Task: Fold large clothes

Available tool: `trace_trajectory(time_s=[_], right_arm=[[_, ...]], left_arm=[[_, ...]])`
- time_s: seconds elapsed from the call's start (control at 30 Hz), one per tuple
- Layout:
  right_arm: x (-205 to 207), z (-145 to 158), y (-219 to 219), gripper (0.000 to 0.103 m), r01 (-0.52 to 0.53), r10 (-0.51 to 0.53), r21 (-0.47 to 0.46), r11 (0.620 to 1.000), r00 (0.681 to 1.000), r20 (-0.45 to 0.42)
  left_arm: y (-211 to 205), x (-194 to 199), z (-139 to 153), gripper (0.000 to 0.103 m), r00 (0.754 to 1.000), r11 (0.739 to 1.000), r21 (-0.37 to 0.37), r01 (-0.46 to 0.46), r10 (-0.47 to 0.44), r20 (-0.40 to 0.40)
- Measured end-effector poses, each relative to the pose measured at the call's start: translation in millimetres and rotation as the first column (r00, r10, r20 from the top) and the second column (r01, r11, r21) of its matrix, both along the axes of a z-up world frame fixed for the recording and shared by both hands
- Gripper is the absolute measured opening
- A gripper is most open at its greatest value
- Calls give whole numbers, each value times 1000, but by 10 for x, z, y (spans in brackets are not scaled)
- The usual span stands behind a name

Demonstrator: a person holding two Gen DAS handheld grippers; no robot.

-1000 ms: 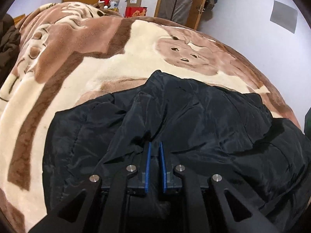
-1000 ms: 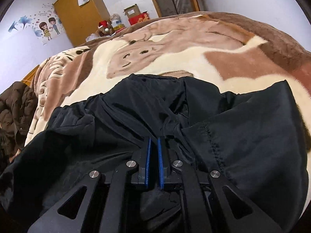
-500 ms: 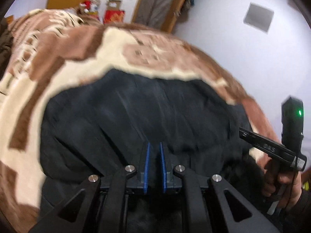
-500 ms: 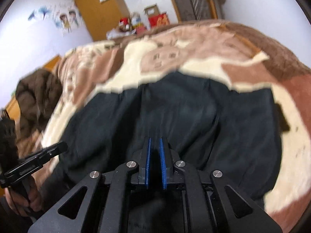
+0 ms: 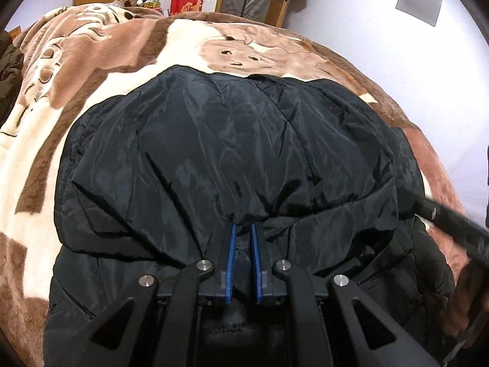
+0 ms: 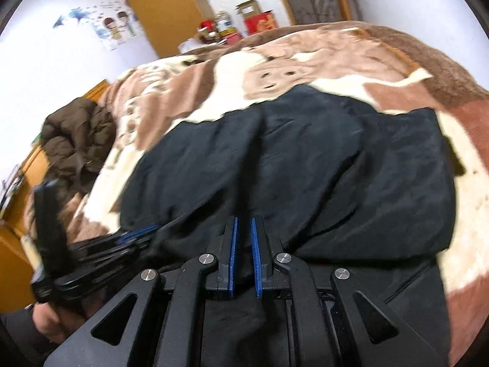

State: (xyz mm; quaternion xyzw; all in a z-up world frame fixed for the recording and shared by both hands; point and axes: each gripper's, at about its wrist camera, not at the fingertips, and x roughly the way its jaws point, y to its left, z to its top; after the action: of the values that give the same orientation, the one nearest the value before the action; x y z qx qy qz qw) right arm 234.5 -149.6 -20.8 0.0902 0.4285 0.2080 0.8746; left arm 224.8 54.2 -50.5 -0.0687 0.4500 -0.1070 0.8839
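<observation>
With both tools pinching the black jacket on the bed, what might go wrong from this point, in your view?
1. The left tool and the right tool each pinch only a small bunch of the slick black jacket; it could slip out mid-fold.
2. The tools work close together, the left one showing right beside the right tool's fingers, so they could bump.
3. The plush blanket may drag on the fabric and leave the fold uneven.
</observation>
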Motion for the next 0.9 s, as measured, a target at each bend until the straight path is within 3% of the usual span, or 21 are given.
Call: trace_trajectory(time_s=[0.13,0.2,0.5,0.67,0.8,0.87,0.9], right_arm=[[237,-459,161,9,-11,-2,-101,995,992,-123],[337,-588,117,9,13,-23,-65,998,988,-151],[543,-777,170,8,34,-46,-78,996,986,-161],[577,-721,190,8,31,-50,-106,994,983,-177],[375,-447,192,10,66,-77,-73,995,984,-163],[214,-299,140,19,74,-81,-59,996,988,-130],[115,-218,107,30,78,-83,-49,996,990,-117]], left_arm=[[-3,25,-50,11,1000,1000,-1,-8,8,-10],[-4,45,-88,11,1000,1000,2,-6,6,-18],[-14,184,-297,11,1000,1000,8,-11,12,-16],[-8,196,-301,11,1000,1000,-1,-17,17,-22],[-5,92,-134,11,999,1000,8,-21,22,-45],[6,-36,-9,11,999,1000,15,-25,26,-35],[11,-97,37,12,999,1000,16,-27,27,-30]])
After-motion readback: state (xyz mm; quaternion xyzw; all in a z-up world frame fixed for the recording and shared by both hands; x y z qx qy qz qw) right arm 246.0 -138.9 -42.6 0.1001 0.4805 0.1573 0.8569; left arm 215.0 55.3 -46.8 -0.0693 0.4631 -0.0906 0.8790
